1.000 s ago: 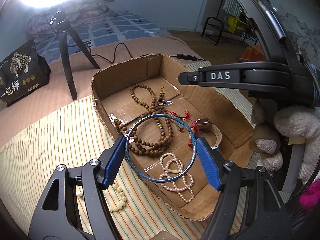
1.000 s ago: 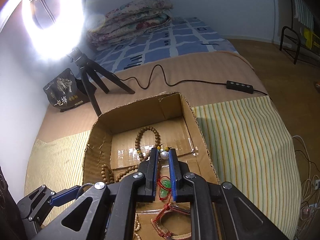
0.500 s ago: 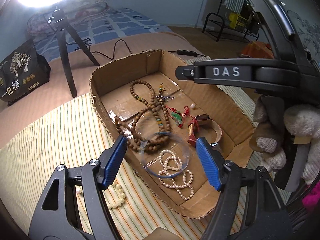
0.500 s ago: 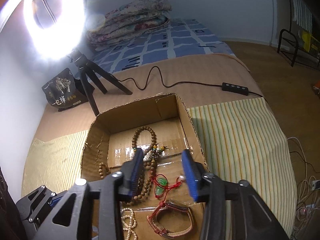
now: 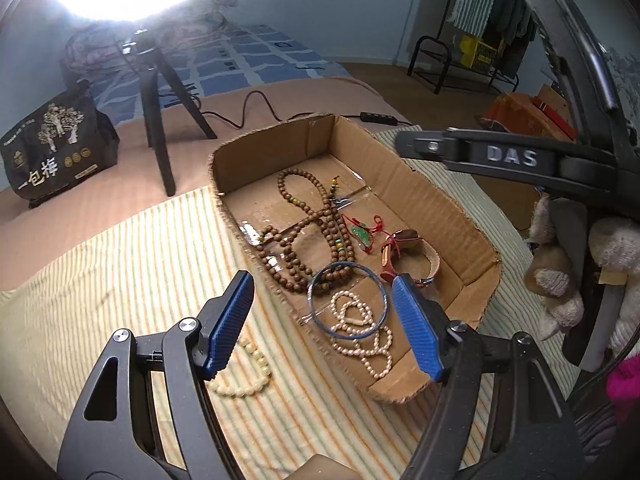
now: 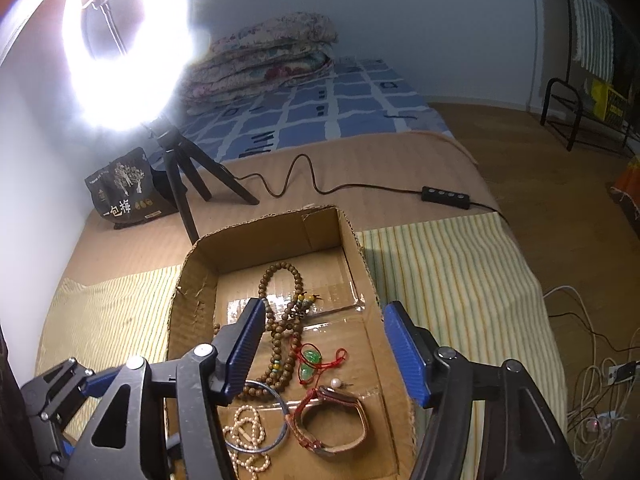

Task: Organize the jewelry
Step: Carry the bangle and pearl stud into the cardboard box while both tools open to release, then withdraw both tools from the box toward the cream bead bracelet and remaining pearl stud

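Both grippers hover with jaws spread, holding nothing: left gripper at the near rim of the cardboard box, right gripper above its interior. Blue bangle lies flat over the pearl strand. A cream bead bracelet lies outside on the striped cloth.

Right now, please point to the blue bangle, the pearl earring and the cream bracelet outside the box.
blue bangle (image 5: 347,300): left wrist view, middle of ring.
pearl earring (image 6: 335,383): right wrist view, pearl.
cream bracelet (image 5: 244,376): left wrist view, loop middle.
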A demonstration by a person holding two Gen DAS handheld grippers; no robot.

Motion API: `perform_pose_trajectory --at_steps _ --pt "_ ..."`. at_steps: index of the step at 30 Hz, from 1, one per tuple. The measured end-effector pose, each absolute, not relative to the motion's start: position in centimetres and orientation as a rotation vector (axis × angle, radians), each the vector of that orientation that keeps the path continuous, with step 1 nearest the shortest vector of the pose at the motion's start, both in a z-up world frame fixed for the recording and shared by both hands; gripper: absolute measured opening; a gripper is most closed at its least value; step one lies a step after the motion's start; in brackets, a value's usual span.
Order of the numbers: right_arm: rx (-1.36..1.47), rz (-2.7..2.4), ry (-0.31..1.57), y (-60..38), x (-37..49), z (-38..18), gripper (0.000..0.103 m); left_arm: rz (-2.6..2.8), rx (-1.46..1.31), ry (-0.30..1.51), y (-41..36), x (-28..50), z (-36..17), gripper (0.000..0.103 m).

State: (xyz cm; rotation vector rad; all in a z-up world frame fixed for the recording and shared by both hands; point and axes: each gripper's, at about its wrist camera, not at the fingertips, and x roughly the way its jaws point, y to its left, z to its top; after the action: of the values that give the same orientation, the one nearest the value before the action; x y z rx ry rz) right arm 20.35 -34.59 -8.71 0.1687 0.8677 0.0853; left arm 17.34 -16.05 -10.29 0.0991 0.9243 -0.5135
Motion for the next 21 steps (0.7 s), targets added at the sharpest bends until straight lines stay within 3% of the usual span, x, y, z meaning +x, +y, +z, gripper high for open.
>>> perform_pose_trajectory --at_steps 13,21 --pt "0.139 0.109 0.735 -33.8 14.6 -4.4 0.087 -0.379 0.122 0.833 -8.7 15.3 -8.2 0.074" --pt "0.044 0.167 0.669 -30.4 10.9 -3.0 0.092 -0.327 0.11 0.861 -4.6 14.5 -8.3 0.074"
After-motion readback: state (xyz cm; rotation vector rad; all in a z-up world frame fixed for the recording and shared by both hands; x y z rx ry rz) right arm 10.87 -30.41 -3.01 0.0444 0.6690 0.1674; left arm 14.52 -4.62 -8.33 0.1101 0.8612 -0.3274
